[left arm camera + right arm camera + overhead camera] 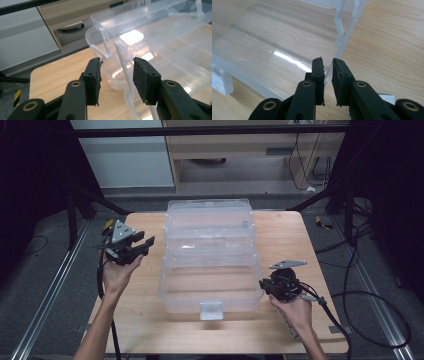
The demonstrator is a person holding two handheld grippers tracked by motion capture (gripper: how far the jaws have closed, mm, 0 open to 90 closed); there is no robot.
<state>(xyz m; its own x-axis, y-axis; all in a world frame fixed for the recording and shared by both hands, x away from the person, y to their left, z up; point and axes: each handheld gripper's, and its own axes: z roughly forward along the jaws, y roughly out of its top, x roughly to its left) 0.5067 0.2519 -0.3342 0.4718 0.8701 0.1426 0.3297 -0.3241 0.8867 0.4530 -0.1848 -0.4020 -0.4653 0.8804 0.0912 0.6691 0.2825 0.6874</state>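
High view: a clear plastic tiered box (210, 260) stands open at the middle of a pale wooden worktop (280, 235), its stepped trays fanned toward the far edge and a small latch tab (210, 310) hanging at its near wall. At the left, the left gripper (145, 245) is held in a hand (117, 275) just beside the box, apart from its left wall, with a grey three-cornered plate on top. At the right, the right gripper (264, 286) sits at the box's near right corner, in a hand (295, 312) resting on the worktop.

Left gripper view: the black, rubber-faced jaws of the left gripper (116, 75) stand moderately wide with no pad pressing anything. Beyond them rise thin translucent hinge arms (123, 67) linking the trays, a detail too fine to make out from above; the rounded tray walls are glossy and catch bright reflections.

Right gripper view: the right gripper (327, 65) is drawn narrow, its pads clamped on the thin upright edge of the box's side wall (342, 47). The smooth transparent panel (274, 45) shows the wood grain through it.
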